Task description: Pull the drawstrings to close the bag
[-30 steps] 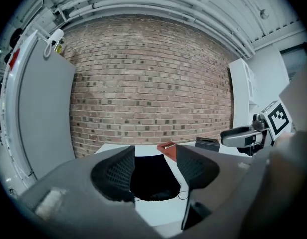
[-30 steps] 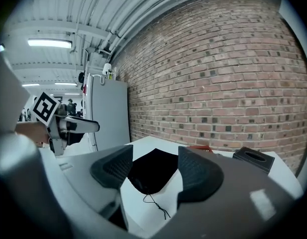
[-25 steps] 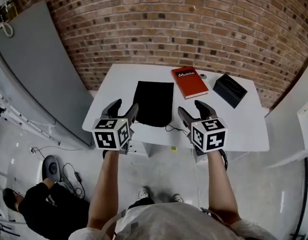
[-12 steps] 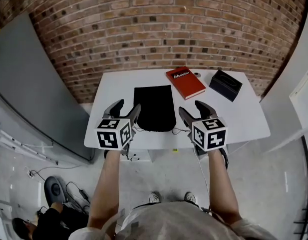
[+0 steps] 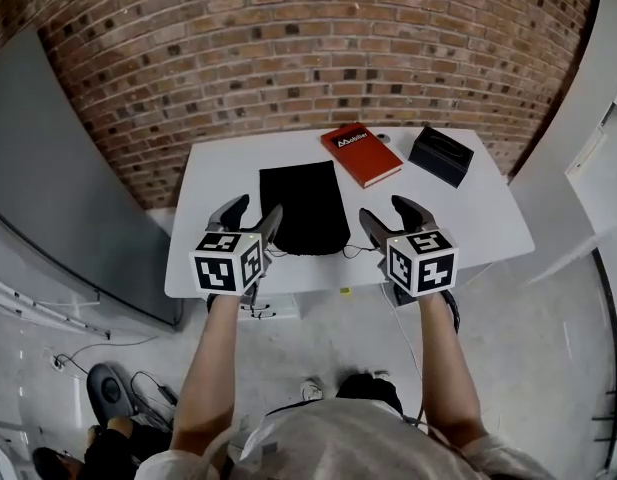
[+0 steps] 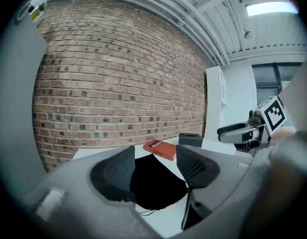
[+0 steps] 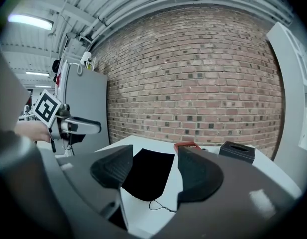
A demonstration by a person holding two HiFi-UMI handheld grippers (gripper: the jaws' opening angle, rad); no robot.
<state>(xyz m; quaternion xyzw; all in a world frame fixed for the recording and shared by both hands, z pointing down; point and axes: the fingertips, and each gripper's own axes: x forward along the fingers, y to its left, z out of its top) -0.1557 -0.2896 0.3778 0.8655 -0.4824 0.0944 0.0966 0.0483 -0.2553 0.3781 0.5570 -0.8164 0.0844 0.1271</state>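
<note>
A flat black drawstring bag (image 5: 303,206) lies on the white table (image 5: 468,218), its mouth toward the near edge. Thin black strings (image 5: 356,254) trail from the mouth's right corner (image 7: 160,207) and a short bit shows at the left corner (image 6: 147,212). My left gripper (image 5: 250,218) hovers open above the near edge, left of the bag's mouth. My right gripper (image 5: 390,218) is held open on the other side, just right of the mouth. Neither touches the bag or the strings. The bag (image 6: 155,183) shows between the left jaws and the bag (image 7: 148,176) between the right ones.
A red book (image 5: 360,154) lies behind the bag to the right, and a black box (image 5: 441,155) sits further right. A brick wall stands behind the table. A grey panel (image 5: 48,198) leans at the left. Cables lie on the floor under the table.
The view has shifted, so the table sits more squarely ahead of me. Both grippers stay open at the near edge, in the same stance beside the bag's mouth.
</note>
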